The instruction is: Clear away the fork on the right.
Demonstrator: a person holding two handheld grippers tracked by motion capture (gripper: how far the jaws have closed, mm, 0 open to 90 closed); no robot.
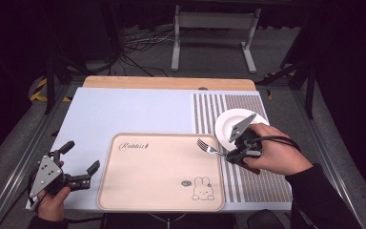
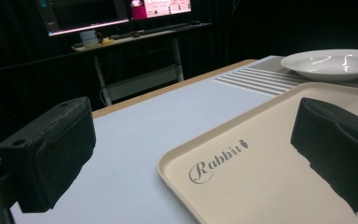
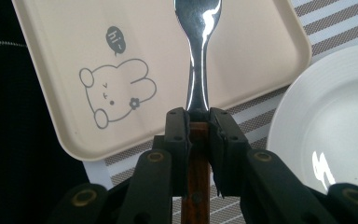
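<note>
A metal fork (image 1: pixel 208 148) with a brown wooden handle is clamped in my right gripper (image 1: pixel 232 153), its tines out over the right edge of the beige rabbit tray (image 1: pixel 138 191). In the right gripper view the jaws press on the fork (image 3: pixel 199 74) where the steel neck meets the handle, so the right gripper (image 3: pixel 198 122) is shut on it. A white plate (image 1: pixel 228 123) lies on the striped mat just behind that hand. My left gripper (image 1: pixel 82 164) rests at the tray's left edge, jaws wide apart and empty. The left gripper view shows both pads (image 2: pixel 51 149) apart over the tray (image 2: pixel 261 154).
The tray lies on a pale blue mat (image 1: pixel 124 109) with a striped section (image 1: pixel 262 176) at the right. A wooden table edge (image 1: pixel 167 82) runs along the back. Beyond it are a desk frame and cables on the floor.
</note>
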